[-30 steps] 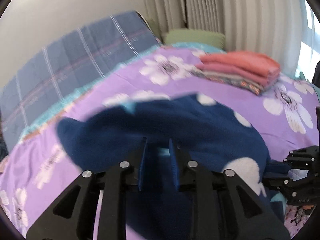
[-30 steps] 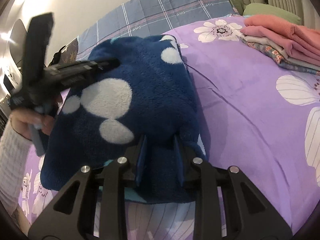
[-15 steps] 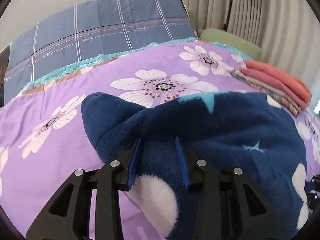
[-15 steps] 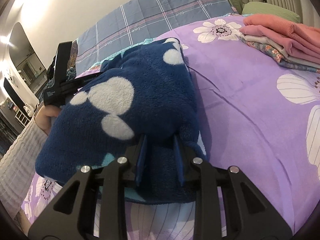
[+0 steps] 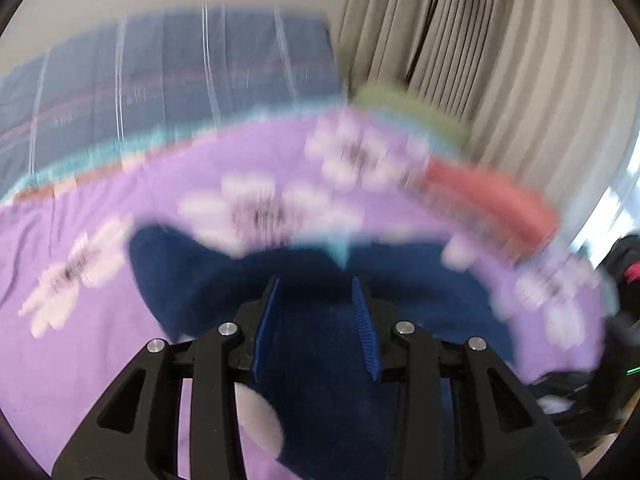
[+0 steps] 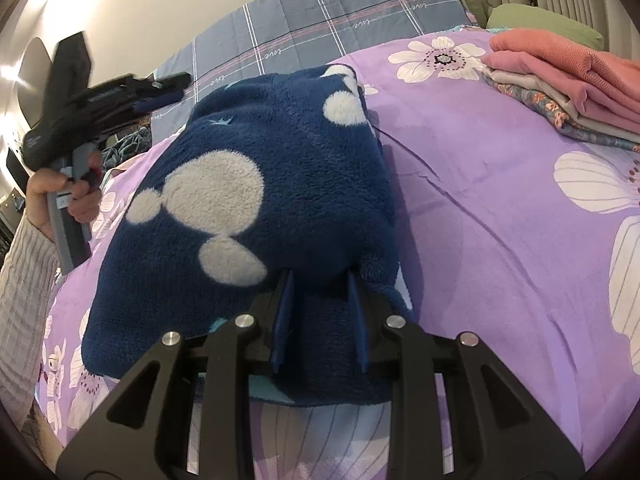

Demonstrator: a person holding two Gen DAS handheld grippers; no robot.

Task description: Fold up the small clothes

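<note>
A folded navy fleece garment with white mouse-head patches point(image 6: 256, 216) lies on the purple flowered bedspread point(image 6: 500, 240). The right gripper point(image 6: 320, 312) has its blue fingers clamped on the garment's near edge. The left gripper point(image 5: 316, 316), fingers spread with nothing between them, hangs above the fleece. A stack of folded pink and grey clothes point(image 6: 560, 88) sits well apart.

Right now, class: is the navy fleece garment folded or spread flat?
Folded. The navy fleece garment lies as a thick doubled bundle on the purple bedspread, with the right gripper jaws closed on its near edge.
</note>
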